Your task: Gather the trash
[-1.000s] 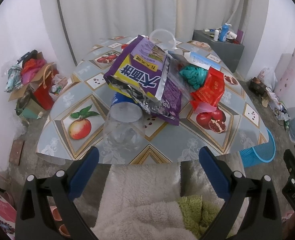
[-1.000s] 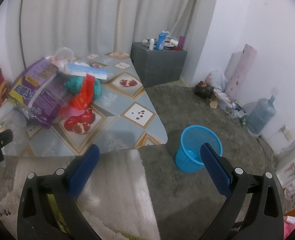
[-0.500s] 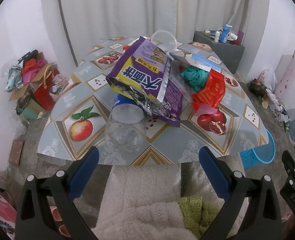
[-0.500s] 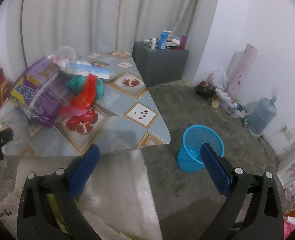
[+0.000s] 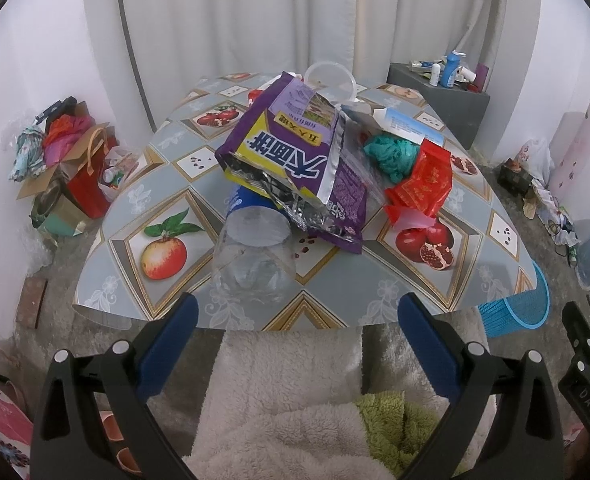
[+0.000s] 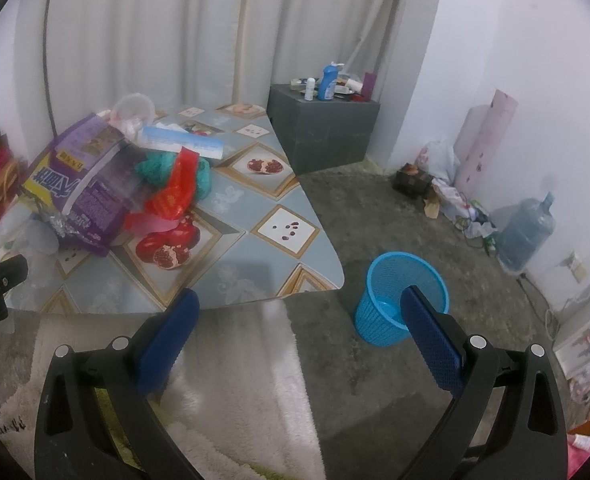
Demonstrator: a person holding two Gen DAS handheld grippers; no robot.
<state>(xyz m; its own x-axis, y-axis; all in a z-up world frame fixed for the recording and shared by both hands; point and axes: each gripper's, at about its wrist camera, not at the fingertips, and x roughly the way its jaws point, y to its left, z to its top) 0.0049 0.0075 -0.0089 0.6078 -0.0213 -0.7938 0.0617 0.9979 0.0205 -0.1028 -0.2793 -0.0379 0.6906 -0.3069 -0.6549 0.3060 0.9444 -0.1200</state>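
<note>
A pile of trash lies on the fruit-patterned table [image 5: 375,280]: a purple and yellow snack bag [image 5: 295,148], a clear plastic bottle [image 5: 255,256] lying toward me, a red packet [image 5: 423,184], a teal crumpled bag [image 5: 391,152], a white and blue box [image 5: 411,124] and a clear plastic cup [image 5: 331,80]. My left gripper [image 5: 295,316] is open and empty just short of the bottle at the table's near edge. My right gripper [image 6: 299,312] is open and empty above the floor, its right finger over the blue mesh trash basket [image 6: 399,296]. The pile shows at the left in the right wrist view [image 6: 95,184].
A grey cabinet [image 6: 327,136] with bottles stands behind the table. A water jug [image 6: 527,236] and floor clutter [image 6: 447,188] lie by the right wall. Bags and boxes [image 5: 67,168] sit left of the table. A fluffy white cloth [image 5: 287,400] lies below both grippers.
Both grippers have crept slightly forward and up toward the table. Both stay open and empty. Nothing on the table has moved.
</note>
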